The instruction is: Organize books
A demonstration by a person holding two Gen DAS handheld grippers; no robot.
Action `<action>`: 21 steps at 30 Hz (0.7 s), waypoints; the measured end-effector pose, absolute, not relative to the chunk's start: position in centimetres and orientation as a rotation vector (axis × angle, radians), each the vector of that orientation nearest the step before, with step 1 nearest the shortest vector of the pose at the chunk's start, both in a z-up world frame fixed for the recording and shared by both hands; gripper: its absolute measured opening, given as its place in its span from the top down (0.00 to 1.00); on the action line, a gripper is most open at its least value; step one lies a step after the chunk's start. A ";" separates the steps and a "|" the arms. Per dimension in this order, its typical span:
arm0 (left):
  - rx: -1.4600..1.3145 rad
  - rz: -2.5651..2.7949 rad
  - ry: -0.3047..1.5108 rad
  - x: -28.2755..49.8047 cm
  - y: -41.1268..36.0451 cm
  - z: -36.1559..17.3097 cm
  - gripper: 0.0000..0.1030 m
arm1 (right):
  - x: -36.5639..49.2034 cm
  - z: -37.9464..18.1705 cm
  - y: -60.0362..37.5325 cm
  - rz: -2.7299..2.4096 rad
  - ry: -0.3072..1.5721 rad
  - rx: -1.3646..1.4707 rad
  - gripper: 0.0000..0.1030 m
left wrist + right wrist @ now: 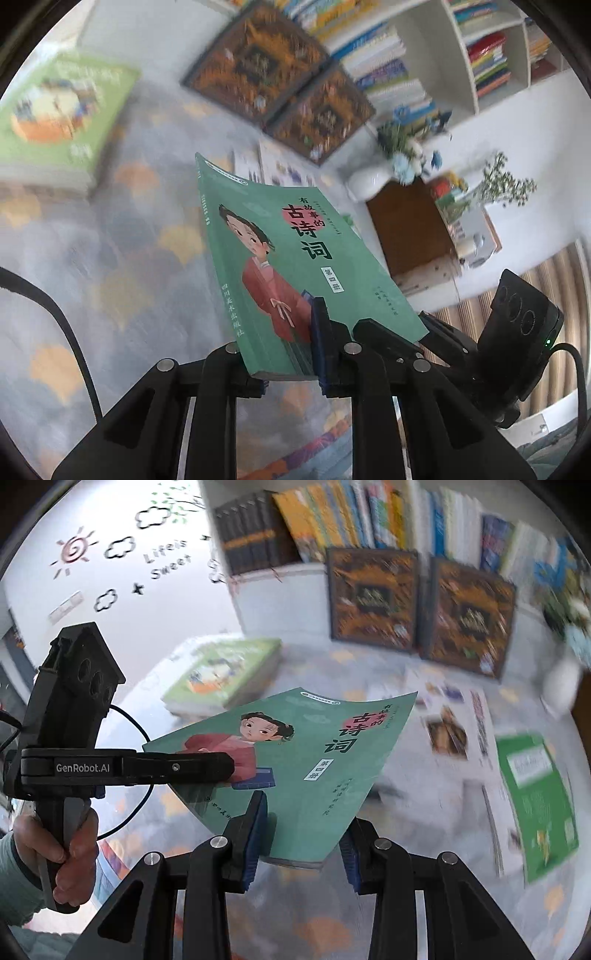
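A green paperback (295,251) with a girl in a red robe on its cover hangs tilted above the table, held by both grippers. My left gripper (280,332) is shut on the book's near edge by the spine, one blue pad on the cover and the other finger beneath. In the right wrist view my right gripper (303,819) is shut on the near edge of the same paperback (314,746). There the left gripper (218,768), held by a hand (74,849), clamps the book's left edge. The right gripper (424,325) shows at the book's lower right corner.
Below lies a grey tablecloth (110,258) with orange leaves. A stack of light green books (225,672) sits at the back left. Two brown-orange books (373,598) lean on a full bookshelf (332,517). Flat booklets and another green book (535,805) lie right, a white flower vase (369,181) beyond.
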State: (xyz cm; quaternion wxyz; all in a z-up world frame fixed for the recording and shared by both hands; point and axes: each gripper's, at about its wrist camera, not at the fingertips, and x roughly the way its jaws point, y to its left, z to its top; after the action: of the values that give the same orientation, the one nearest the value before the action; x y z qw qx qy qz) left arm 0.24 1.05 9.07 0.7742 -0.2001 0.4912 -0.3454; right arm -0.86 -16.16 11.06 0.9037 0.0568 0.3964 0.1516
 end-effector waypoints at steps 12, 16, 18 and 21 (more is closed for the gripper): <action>-0.452 -0.569 0.901 6.7 10.9 14.1 0.82 | 10.3 15.2 -7.4 0.496 0.719 0.139 0.65; -0.441 -0.502 0.915 9.5 13.6 13.1 0.81 | 14.6 14.0 -4.4 0.513 0.749 0.159 0.64; -0.445 -0.490 0.930 11.0 14.5 12.4 0.81 | 15.7 13.4 -2.9 0.501 0.745 0.126 0.64; -0.453 -0.489 0.962 13.4 15.5 11.0 0.81 | 17.8 12.2 -1.3 0.481 0.770 0.102 0.64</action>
State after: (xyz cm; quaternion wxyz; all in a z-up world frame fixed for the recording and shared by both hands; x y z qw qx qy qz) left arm 13.43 15.46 10.98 0.8336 -0.2137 0.4540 -0.2308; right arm 17.85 -1.28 12.24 0.8974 0.0493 0.3720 0.2323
